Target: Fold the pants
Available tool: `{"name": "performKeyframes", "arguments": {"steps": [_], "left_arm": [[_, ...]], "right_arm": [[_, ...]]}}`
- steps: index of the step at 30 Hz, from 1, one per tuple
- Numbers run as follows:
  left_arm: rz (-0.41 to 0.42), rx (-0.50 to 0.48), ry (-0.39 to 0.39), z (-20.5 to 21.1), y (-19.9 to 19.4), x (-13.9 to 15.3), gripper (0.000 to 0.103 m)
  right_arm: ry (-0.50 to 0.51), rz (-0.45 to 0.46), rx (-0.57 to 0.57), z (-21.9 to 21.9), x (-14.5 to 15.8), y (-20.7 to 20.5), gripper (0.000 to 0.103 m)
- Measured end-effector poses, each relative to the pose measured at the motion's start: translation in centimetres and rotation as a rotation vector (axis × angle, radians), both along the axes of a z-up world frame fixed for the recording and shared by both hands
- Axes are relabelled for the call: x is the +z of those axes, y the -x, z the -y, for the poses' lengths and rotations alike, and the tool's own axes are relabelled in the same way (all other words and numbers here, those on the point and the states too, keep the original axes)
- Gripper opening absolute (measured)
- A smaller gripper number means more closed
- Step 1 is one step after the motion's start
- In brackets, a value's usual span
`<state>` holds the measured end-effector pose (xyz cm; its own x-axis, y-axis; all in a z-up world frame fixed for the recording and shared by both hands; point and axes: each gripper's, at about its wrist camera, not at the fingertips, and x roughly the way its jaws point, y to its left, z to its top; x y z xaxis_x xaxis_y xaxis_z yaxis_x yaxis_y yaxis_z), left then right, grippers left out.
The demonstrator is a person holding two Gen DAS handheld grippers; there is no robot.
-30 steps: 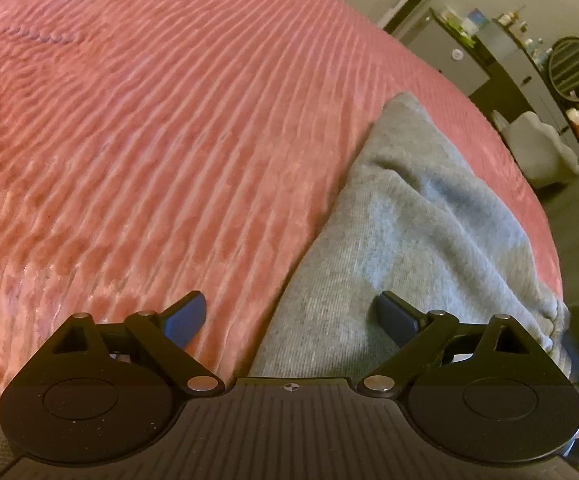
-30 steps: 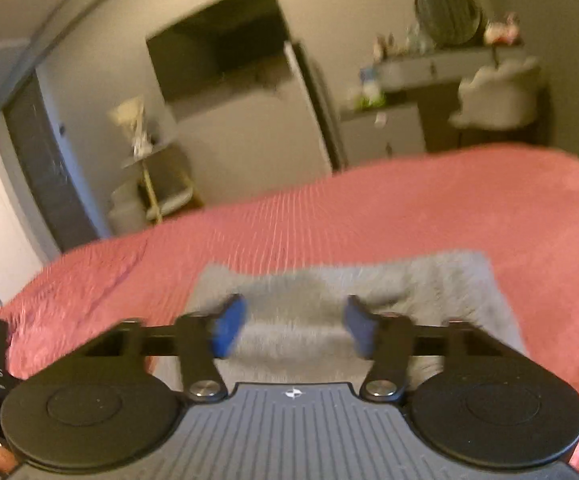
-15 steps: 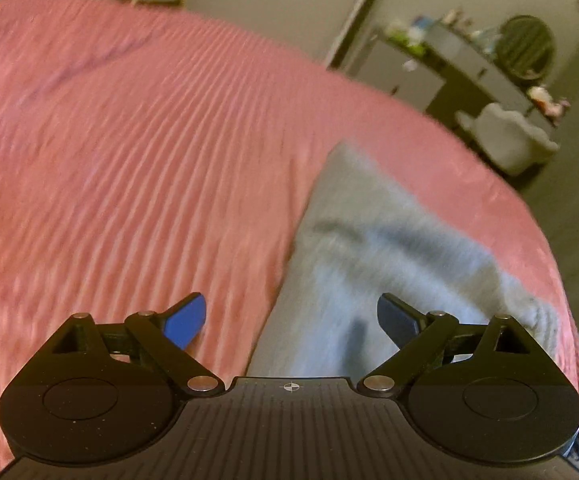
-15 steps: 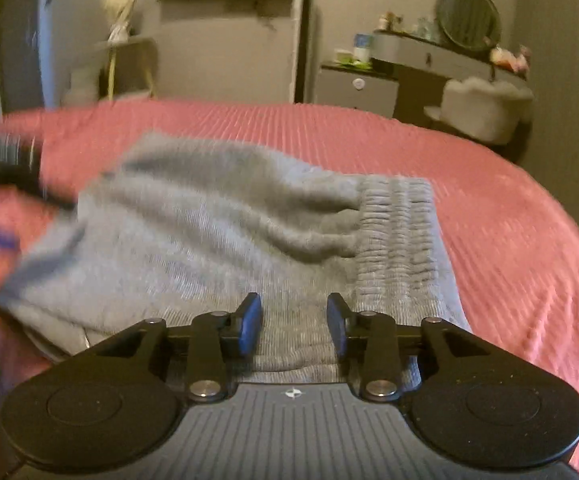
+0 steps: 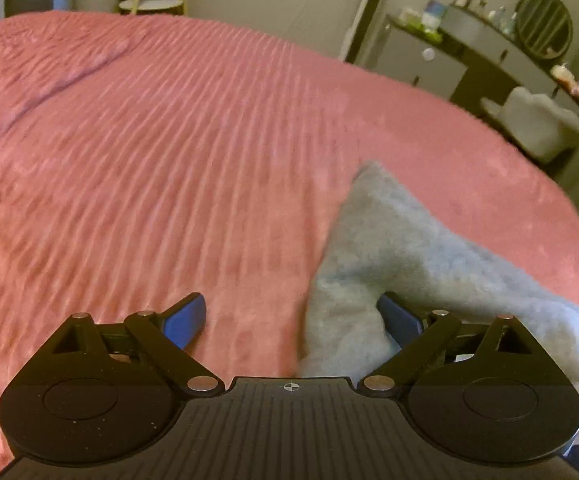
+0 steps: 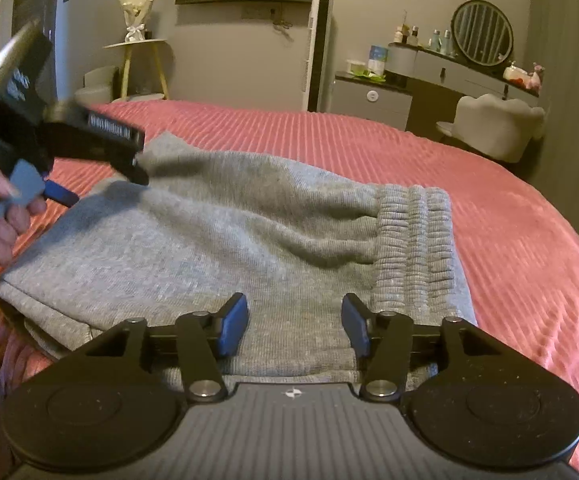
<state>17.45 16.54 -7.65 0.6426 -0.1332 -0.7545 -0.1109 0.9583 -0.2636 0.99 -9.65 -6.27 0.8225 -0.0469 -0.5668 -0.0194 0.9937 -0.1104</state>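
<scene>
Grey pants [image 6: 225, 248] folded on the pink bedspread [image 6: 509, 232], both my tongs empty.

My right tongs [image 6: 295, 326] hover over the near edge of the pants, jaws opening with cloth below but nothing pinched; my left tongs [image 5: 291, 322] stand wide apart, holding nothing, one pad over bedspread, the other over cloth. To finish the fold well, I judge each should bite a corner through all layers and lift evenly (uneven pulls skew the stack). The right view alone shows the ribbed waistband [image 6: 413, 240] at the right end and my left hand [image 6: 1, 216] on its handle; the left view shows only the far pointed corner.
</scene>
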Motion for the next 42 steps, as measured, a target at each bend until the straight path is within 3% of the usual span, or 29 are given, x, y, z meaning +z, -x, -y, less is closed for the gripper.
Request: {"name": "performKeyframes", "arguments": {"steps": [6, 12, 20, 23, 27, 32, 36, 39, 42], "left_arm": [[0.031, 0.005, -0.027, 0.0, 0.3, -0.3, 0.100], [0.074, 0.062, -0.135, 0.1, 1.4, 0.0, 0.100], [-0.024, 0.208, -0.156, -2.1, 2.0, -0.6, 0.099], [-0.007, 0.210, -0.124, -2.2, 2.6, -0.1, 0.099], [0.040, 0.155, -0.086, -1.9, 3.8, 1.2, 0.099], [0.119, -0.027, 0.022, -2.3, 5.6, 3.3, 0.099], [0.057, -0.217, 0.057, -1.9, 5.6, 2.9, 0.099], [0.045, -0.286, 0.055, -1.6, 5.6, 2.7, 0.099], [0.034, -0.364, 0.124, -1.6, 5.3, 2.3, 0.099]], "right_arm": [[0.011, 0.005, 0.012, -0.1, -0.1, -0.2, 0.062], [0.004, 0.006, 0.019, 0.2, 0.0, -0.2, 0.063], [0.004, 0.000, 0.030, 0.0, -0.1, -0.2, 0.072], [0.007, -0.005, 0.036, -0.3, -0.1, -0.2, 0.075], [0.007, -0.017, 0.053, -0.8, -0.1, -0.5, 0.086], [0.002, -0.028, 0.084, -1.0, -0.3, -0.8, 0.097], [0.026, -0.050, 0.105, -1.3, 0.1, -1.2, 0.100], [-0.073, -0.116, 0.138, 0.0, 2.0, -1.7, 0.102], [-0.257, -0.103, 0.170, 4.0, 4.8, -1.2, 0.103]]}}
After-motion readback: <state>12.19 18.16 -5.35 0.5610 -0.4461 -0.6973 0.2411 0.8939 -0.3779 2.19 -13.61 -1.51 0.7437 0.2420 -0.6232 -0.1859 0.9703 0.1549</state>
